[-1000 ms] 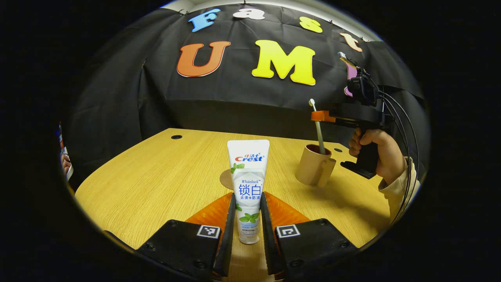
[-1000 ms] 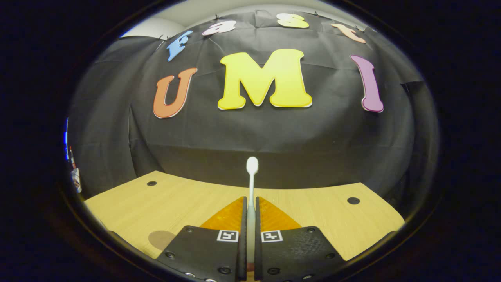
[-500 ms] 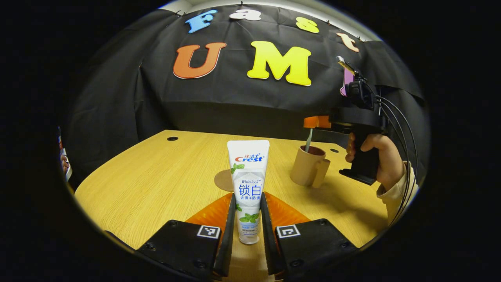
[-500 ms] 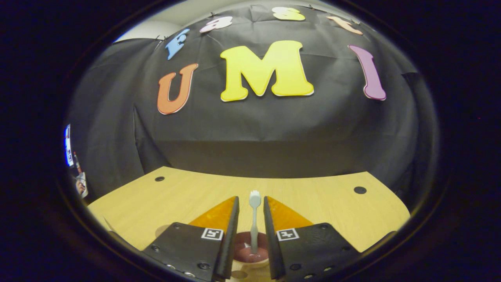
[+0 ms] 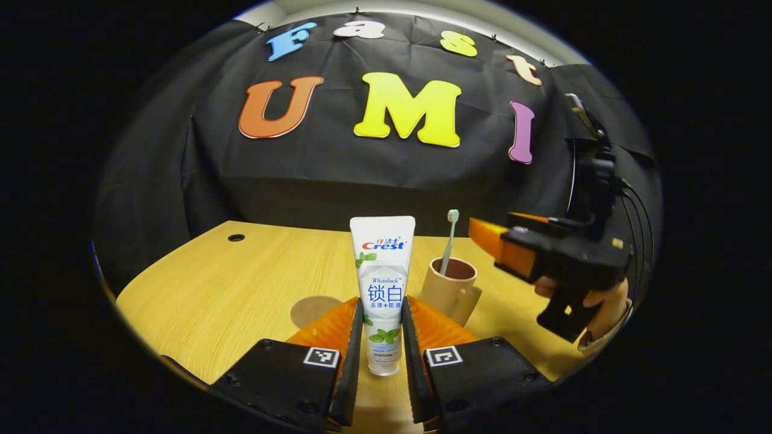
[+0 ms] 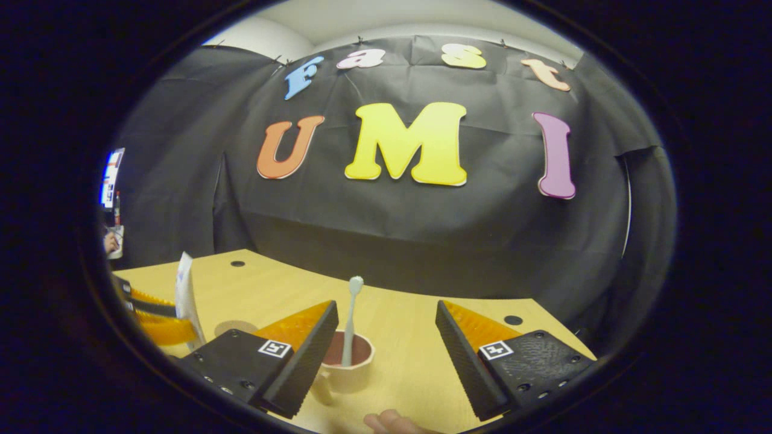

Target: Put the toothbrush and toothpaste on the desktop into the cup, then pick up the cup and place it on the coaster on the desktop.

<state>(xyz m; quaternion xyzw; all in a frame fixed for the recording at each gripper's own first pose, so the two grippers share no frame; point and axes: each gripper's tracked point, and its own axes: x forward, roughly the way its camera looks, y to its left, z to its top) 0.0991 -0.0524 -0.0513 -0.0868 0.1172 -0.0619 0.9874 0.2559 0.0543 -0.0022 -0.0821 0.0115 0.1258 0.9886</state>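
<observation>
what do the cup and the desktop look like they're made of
Cup: looks like matte plastic or a fibre composite, in a flat tan with no glare and a darker reddish inside; ceramic can't be ruled out.

Desktop: looks like a wood-grain laminate, with fine, even grain lines, a smooth satin surface and round dark cable holes.

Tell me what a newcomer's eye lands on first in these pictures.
First the white toothpaste tube, standing upright and clamped between the left gripper's fingers low in the left gripper view. Just past it on the wooden desktop stands the tan cup with the toothbrush leaning inside, head up. In the right gripper view the right gripper hangs wide open above that cup, and a round brown coaster lies left of the tube.
</observation>
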